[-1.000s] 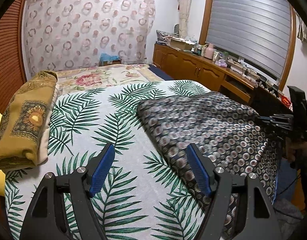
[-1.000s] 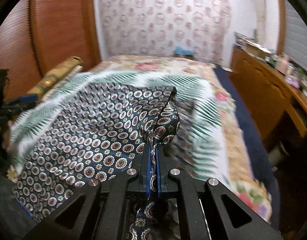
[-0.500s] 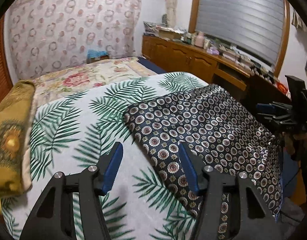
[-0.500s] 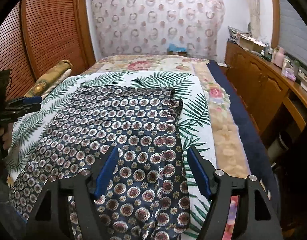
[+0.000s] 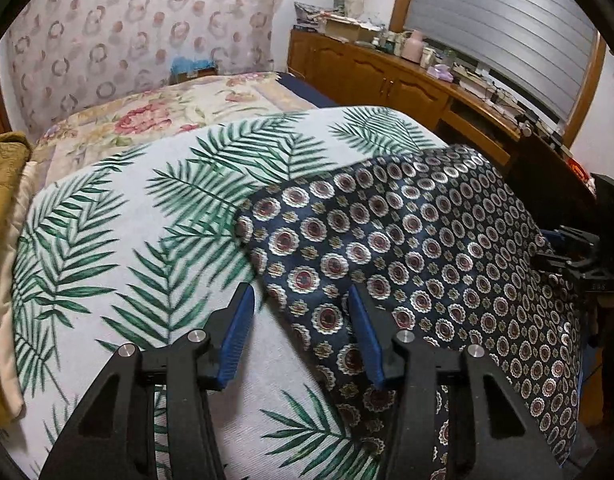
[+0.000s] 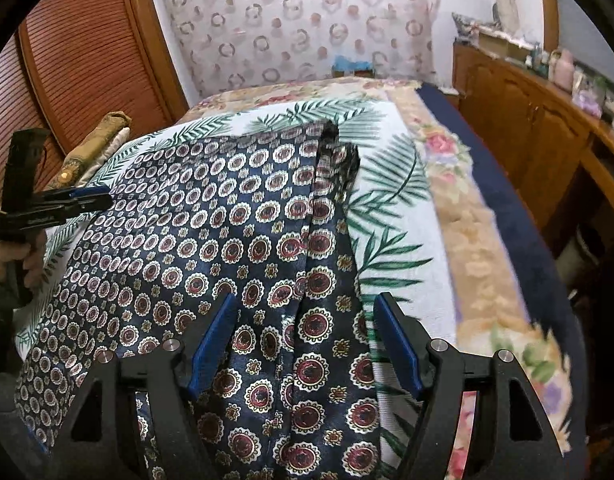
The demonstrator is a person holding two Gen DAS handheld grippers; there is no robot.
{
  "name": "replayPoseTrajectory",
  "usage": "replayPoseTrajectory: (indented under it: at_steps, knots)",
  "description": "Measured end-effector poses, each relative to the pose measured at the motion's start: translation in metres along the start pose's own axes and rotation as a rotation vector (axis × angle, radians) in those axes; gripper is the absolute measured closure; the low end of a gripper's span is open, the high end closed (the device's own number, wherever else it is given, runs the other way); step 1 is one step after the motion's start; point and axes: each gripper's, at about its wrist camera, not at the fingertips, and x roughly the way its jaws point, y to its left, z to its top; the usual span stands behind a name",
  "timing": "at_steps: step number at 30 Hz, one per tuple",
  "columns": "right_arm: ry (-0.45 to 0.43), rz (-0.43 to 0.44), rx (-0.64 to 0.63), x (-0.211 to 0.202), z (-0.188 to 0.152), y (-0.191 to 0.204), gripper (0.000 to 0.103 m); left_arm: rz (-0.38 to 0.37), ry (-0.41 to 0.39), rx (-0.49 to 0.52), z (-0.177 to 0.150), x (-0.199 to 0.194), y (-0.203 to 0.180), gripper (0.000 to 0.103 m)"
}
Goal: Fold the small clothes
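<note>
Navy patterned cloth (image 5: pixel 419 248) lies spread on the bed (image 5: pixel 119 240). Left hand-held gripper (image 5: pixel 299 332), jaws just narrowing, straddles its edge ungripped; right hand-held gripper (image 6: pixel 303 344) open. Next: edge to be pinched for folding.

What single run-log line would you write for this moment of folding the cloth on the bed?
step: regrasp | cloth: flat on bed | left claw: closing on cloth's edge, no grip | right claw: open over cloth, just released
</note>
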Motion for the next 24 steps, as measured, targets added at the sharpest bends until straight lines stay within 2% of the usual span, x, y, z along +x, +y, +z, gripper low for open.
replayPoseTrajectory:
  at_steps: [4,7,8,9,10,12,14,15,20,24]
  knots:
    - [-0.004,0.017,-0.038,-0.001,0.0,0.003,0.035,0.007,0.011,-0.004,-0.001,0.004,0.001,0.053]
    - [-0.001,0.023,-0.072,0.0,0.001,0.005,0.051,0.002,0.012,-0.008,0.001,0.005,0.0,0.055]
    - [0.002,0.028,-0.083,0.001,0.002,0.006,0.062,-0.011,0.015,-0.012,0.001,0.005,0.0,0.067]
    - [0.005,0.03,-0.091,0.001,0.002,0.006,0.071,-0.025,0.019,-0.018,0.002,0.006,0.001,0.074]
    - [0.008,0.04,-0.1,0.001,0.002,0.006,0.075,-0.029,0.021,-0.025,0.003,0.007,0.001,0.076]
    - [0.015,0.074,-0.095,0.003,0.003,0.004,0.089,-0.036,0.023,-0.019,0.006,0.008,0.0,0.089]
    - [0.022,0.104,-0.066,0.006,0.006,0.0,0.094,-0.035,0.015,-0.007,0.008,0.007,-0.002,0.098]
    - [0.019,0.106,-0.068,0.006,0.007,0.001,0.095,-0.033,0.008,0.001,0.009,0.006,-0.003,0.099]
    - [-0.025,0.1,-0.085,0.006,0.015,0.008,0.096,0.093,-0.072,0.024,0.024,-0.011,-0.002,0.099]
    - [-0.06,0.118,-0.098,0.014,0.037,0.022,0.096,0.155,-0.122,0.006,0.044,-0.025,0.02,0.099]
